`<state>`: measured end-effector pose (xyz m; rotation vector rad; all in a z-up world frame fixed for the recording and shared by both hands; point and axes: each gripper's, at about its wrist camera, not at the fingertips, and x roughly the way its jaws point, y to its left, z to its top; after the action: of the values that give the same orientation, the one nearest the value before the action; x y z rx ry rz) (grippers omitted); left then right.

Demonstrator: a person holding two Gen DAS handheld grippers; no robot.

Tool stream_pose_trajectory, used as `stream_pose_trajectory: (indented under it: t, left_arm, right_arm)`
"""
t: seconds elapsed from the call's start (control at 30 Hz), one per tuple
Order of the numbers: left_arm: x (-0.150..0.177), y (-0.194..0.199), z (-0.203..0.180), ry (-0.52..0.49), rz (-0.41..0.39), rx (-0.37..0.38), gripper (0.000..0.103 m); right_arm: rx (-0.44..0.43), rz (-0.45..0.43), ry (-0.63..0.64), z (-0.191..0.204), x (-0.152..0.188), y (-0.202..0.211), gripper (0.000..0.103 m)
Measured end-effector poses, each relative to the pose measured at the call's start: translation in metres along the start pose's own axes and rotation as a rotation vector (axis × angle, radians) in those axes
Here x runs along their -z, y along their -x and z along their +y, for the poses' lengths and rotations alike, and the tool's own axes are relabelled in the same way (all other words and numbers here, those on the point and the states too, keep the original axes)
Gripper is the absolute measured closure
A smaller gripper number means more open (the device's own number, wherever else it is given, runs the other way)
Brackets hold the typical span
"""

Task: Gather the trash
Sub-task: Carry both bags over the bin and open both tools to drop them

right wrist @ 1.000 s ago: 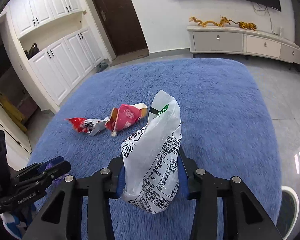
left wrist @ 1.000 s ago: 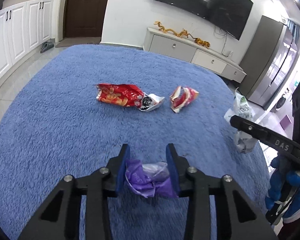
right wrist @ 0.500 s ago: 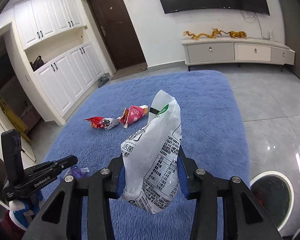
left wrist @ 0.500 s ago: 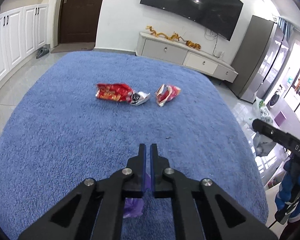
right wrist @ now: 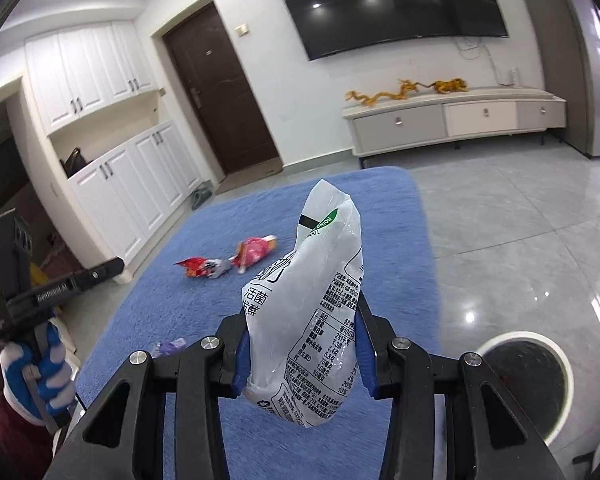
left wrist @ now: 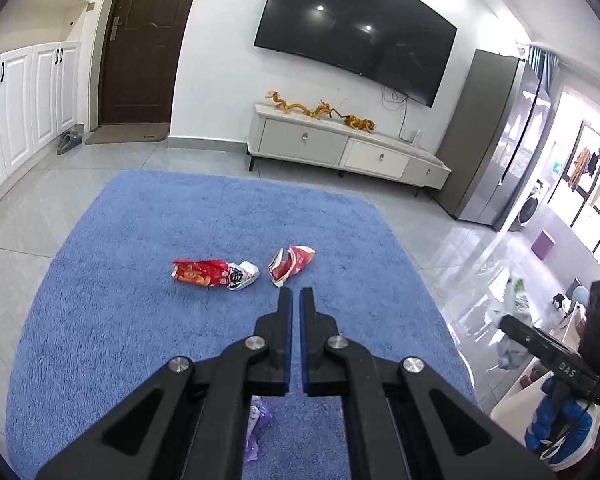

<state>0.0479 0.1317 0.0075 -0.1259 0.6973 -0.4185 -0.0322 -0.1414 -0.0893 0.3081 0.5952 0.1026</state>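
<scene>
My left claw [left wrist: 295, 298] hangs above the blue rug [left wrist: 112, 312], jaws nearly together on nothing; the purple wrapper [left wrist: 255, 430] lies beneath it, two red wrappers [left wrist: 214, 274] ahead. My right claw [right wrist: 300, 316] clamps the white bag [right wrist: 314, 312]; the bin [right wrist: 528, 380] sits right.

Left gripper [left wrist: 295, 300] raised above the blue rug [left wrist: 120, 312], jaws nearly together, right gripper [right wrist: 300, 344] clamping a white bag [right wrist: 312, 312]
</scene>
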Motion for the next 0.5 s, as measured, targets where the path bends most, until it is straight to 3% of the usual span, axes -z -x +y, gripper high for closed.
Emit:
stream_pose_trajectory:
  t: [0.1,0.13,0.23,0.5]
  left_arm:
    - [0.009,-0.007,0.005,0.002,0.031,-0.013,0.096]
    - [0.013,-0.011,0.008,0.013,0.052,-0.009,0.091]
    - [0.028,-0.017,0.016,0.021,0.078,-0.032,0.041]
    - [0.064,-0.050,0.031,-0.001,0.193,-0.087,0.039]
  right_arm:
    - [0.022,-0.007,-0.030,-0.018,0.003,0.011,0.061]
    - [0.031,-0.006,-0.043,-0.025,0.005,0.015,0.061]
    - [0.050,0.003,-0.084,-0.042,0.010,0.017,0.061]
    - [0.062,0.027,-0.120,-0.054,0.019,0.011,0.060]
